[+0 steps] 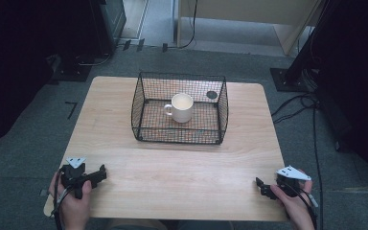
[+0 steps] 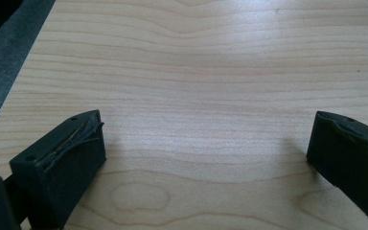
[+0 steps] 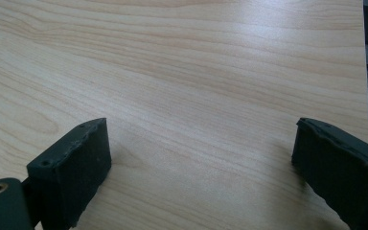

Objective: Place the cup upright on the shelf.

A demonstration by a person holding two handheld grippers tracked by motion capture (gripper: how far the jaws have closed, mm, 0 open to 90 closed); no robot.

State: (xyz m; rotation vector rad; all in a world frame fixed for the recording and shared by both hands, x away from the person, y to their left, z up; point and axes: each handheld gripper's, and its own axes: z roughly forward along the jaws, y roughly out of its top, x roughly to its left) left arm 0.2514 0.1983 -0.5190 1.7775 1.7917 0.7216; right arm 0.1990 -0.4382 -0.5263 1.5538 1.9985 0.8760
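No legible text, label, brand, number or sign was found. Table (image 1: pixel 172 182), wire basket (image 1: pixel 179 108) and white mug (image 1: pixel 182 108) carried no readable marks. A dark angular mark on the floor (image 1: pixel 71 109) was not readable as a character.

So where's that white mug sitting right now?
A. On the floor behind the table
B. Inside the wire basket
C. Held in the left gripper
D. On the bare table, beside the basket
B: in the high view the mug stands upright inside the black wire basket at the table's far middle, while both grippers rest open near the front edge, well apart from it.
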